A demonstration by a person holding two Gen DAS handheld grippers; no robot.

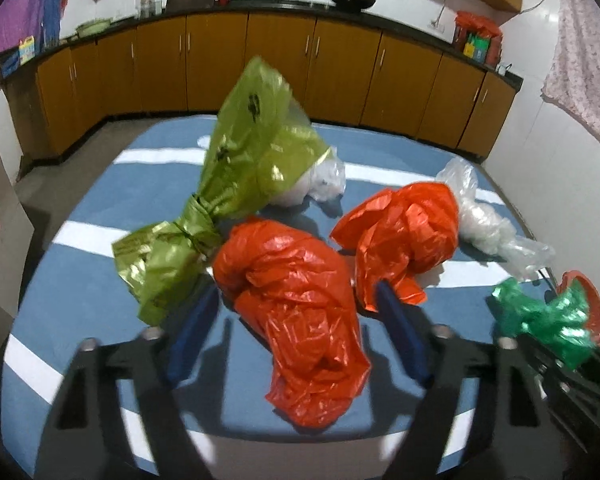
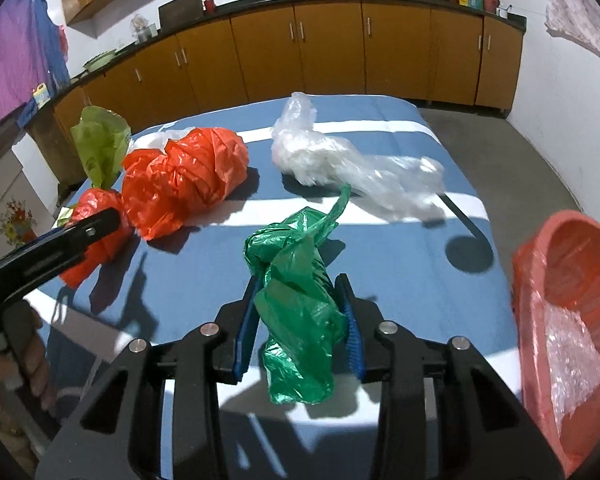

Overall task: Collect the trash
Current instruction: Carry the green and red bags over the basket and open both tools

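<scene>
**Two grippers among crumpled plastic bags on a blue striped table**

Left wrist view: The left gripper (image 1: 296, 320) sits low in the frame, its blue pads spread to either side of a red bag (image 1: 300, 304) lying at centre on the table (image 1: 80, 300). The jaws are apart and nothing is clamped; the bag lies between them, and whether the pads brush it cannot be told. This bag is thin, crinkled, glossy film, so it should be very light, soft and a little slippery. It will likely collapse under pressure, so the thick bunched middle looks the safest place to pinch. A second red bag (image 1: 404, 236) lies at centre right, a knotted olive bag (image 1: 236, 176) stands at upper left, and clear bags (image 1: 484, 220) lie further right. At the lower right edge, a green bag (image 1: 548, 316) shows.

Right wrist view: The right gripper (image 2: 300, 324) fills the bottom centre, its pads clenched on the green bag (image 2: 296, 304), pinching its waist so both ends hang free. The film is translucent, wrinkled and limp. A red basket (image 2: 532, 280), lined with plastic, sits at the right edge, just beside the held bag. The left gripper (image 2: 100, 220) enters from the left edge.
</scene>
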